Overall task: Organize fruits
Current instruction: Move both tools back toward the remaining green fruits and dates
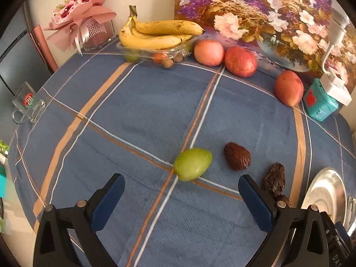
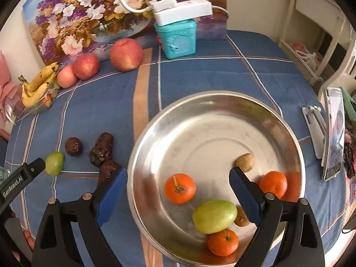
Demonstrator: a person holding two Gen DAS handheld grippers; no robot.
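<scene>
Green fruit (image 1: 192,164) on cloth ahead of left gripper (image 1: 181,189), fingers apart; right gripper (image 2: 178,183) fingers apart over metal plate (image 2: 222,102).

Three oranges (image 2: 179,188) in steel plate (image 2: 222,102)

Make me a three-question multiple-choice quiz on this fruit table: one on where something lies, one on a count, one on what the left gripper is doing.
1. Where is the loose green fruit?
A. in the metal plate
B. on the tablecloth
C. on the bananas

2. How many oranges lie in the metal plate?
A. one
B. three
C. five

3. The left gripper is:
A. open, empty
B. shut on an apple
C. holding a cup

Answers: B, it lies on the blue tablecloth; B, three are visible; A, its jaws stand wide apart.
</scene>
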